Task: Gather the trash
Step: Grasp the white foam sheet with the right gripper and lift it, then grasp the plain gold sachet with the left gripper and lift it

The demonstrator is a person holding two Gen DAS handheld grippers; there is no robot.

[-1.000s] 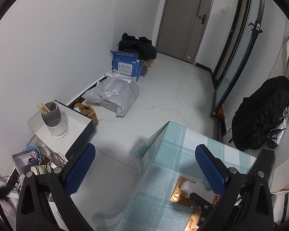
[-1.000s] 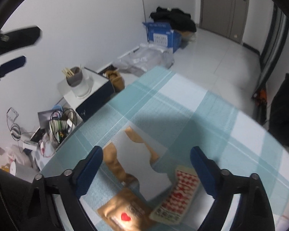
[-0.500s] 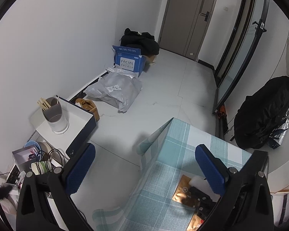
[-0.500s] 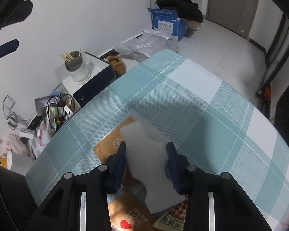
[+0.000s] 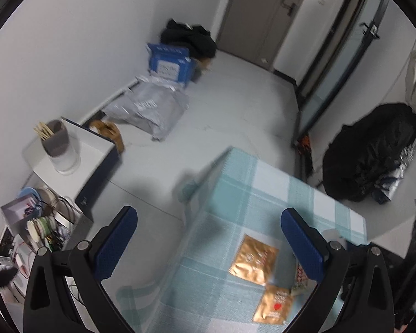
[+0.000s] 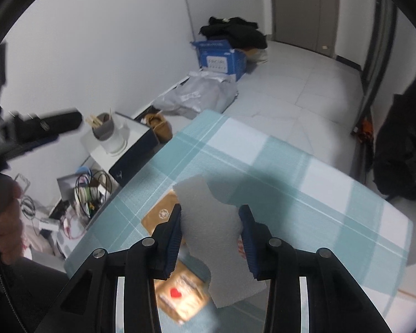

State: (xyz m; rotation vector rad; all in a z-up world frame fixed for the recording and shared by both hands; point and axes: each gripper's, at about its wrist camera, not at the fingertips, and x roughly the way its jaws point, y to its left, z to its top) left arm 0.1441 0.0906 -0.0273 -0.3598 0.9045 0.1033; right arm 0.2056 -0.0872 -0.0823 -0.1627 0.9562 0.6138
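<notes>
Lifted off the tabletop (image 6: 263, 149) since half a second ago, my right claw (image 6: 210, 223) pinches the white paper (image 6: 208, 216) while my left claw (image 5: 208, 233) hovers spread wide.

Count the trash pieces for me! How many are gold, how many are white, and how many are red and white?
Gold wrappers: 2, a plain one and one with a red heart.
White paper: 1, pinched in the right gripper.
Red-and-white packet: 1, mostly hidden behind a finger of the left gripper.
Total: 4 pieces.
</notes>
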